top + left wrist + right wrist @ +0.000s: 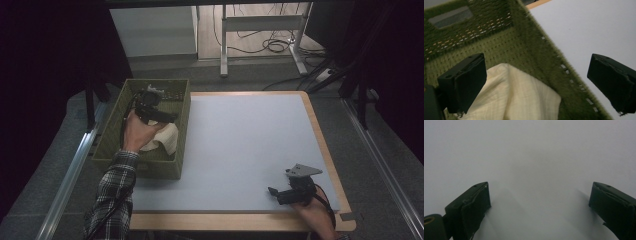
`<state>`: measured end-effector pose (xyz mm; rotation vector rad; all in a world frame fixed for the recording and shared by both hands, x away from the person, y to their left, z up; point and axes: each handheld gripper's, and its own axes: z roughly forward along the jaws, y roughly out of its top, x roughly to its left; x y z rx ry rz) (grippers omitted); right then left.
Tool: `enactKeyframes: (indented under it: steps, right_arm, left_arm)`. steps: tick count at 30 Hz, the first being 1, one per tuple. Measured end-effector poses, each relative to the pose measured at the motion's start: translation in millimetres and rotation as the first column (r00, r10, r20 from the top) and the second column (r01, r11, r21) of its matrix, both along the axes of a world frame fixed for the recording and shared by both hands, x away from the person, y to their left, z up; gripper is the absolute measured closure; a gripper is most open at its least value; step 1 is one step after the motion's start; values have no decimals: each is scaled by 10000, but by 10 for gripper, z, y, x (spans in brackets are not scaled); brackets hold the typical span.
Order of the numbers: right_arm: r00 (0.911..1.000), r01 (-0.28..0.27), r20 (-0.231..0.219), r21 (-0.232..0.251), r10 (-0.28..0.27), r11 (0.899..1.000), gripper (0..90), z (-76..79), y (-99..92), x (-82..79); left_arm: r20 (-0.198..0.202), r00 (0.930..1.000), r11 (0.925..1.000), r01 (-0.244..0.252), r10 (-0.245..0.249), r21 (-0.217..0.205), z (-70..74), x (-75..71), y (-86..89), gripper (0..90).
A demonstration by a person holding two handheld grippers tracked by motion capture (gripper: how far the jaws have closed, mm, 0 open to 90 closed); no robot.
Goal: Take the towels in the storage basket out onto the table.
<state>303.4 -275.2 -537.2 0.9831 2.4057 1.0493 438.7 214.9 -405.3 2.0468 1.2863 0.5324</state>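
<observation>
Right gripper (276,192) first, since it's closest: it sits in the lower right of the high view, low over the pale grey mat (240,145), jaws spread wide with nothing between them. The right gripper view (539,202) backs that up, both black jaws far apart at the bottom corners and just blank grey mat beyond them. The hand holding it comes in from the bottom edge, and there's a grey three-cornered plate on top of the gripper.

Moving up and left in the high view, a plaid sleeve (112,195) runs from the bottom edge up to the left hand (137,131), which holds the left gripper (170,118) over the green basket (181,107) at the left edge of the mat. Its jaws are spread too, holding nothing. In the left gripper view (536,82) one jaw sits at lower left over the cloth and the other at the right edge, out over the mat, with the basket's side wall (544,60) running diagonally between them.

The cream cloth (509,95) lies crumpled inside the basket, low centre of that view, bunched against the right-hand wall. In the high view the cloth (167,140) sits in the near right part of the basket, just beside the hand.

Farther back, upper part of the high view, there's a white table frame (260,22) on the floor with black cables (272,45) looped under it.
</observation>
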Motion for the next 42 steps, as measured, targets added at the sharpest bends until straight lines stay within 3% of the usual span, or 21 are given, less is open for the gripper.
enactKeyframes:
  steps: [3, 10, 16, 18, 23, 25, 26, 31, 34, 36, 38, 40, 41, 42]
  right_arm:
    - [10000, -1, 4, -6, 1, 10000, 36, 0, 0, 0]
    - [10000, -2, 3, 1, 2, 10000, 36, 0, 0, 1]
    - [10000, -5, 1, 2, 5, 10000, 36, 0, 0, 1]
    - [10000, -3, 3, 5, 3, 10000, 36, 0, 0, 1]
    - [10000, 3, 0, 14, -3, 10000, 36, 0, 0, 1]
    - [10000, -10, 1, 4, 10, 10000, 36, 0, -1, 1]
    - [10000, -6, 2, 5, 6, 10000, 36, 0, -1, 1]
    - [10000, -9, 3, 4, 9, 10000, 36, 0, -1, 1]
    - [10000, -9, 0, 6, 9, 10000, 36, 0, -1, 1]
    - [10000, -10, 3, 6, 10, 10000, 36, 0, -1, 1]
    - [10000, -12, 4, 2, 12, 10000, 36, 0, -1, 1]
    - [10000, -9, 4, 3, 9, 10000, 36, 0, -1, 1]
    - [10000, -10, 4, 4, 10, 10000, 36, 0, -1, 1]
    - [10000, -12, 6, 4, 12, 10000, 36, -1, -1, 1]
  left_arm:
    - [-130, 9997, 9998, -207, 206, -57, -60, 36, 93, 39]
    - [-871, 9944, 9982, -594, 594, 24, -277, 137, 255, 23]
    - [-1840, 9794, 9957, -746, 836, 554, -498, 257, 315, 19]
    - [-2362, 9681, 9949, -678, 838, 750, -582, 306, 328, 20]
    - [-3242, 9415, 9924, -604, 925, 1077, -757, 388, 340, 30]
    - [-3621, 9260, 9876, -571, 1072, 1463, -825, 415, 324, 30]
    - [-3874, 9145, 9841, -538, 1167, 1693, -862, 431, 321, 34]
    - [-4395, 8873, 9786, -562, 1400, 1981, -953, 462, 320, 62]
    - [-4817, 8614, 9615, -267, 1610, 2734, -1016, 466, 290, 153]
    - [-5000, 8525, 9678, -260, 1524, 2505, -1012, 467, 297, 246]
    - [-5001, 8537, 9674, -166, 1454, 2529, -1001, 452, 302, 362]
    - [-5147, 8496, 9755, 7, 1154, 2199, -976, 443, 304, 458]
    - [-5133, 8510, 9739, 101, 1107, 2267, -966, 435, 297, 586]
    - [-5080, 8533, 9686, 142, 1177, 2483, -962, 430, 292, 639]
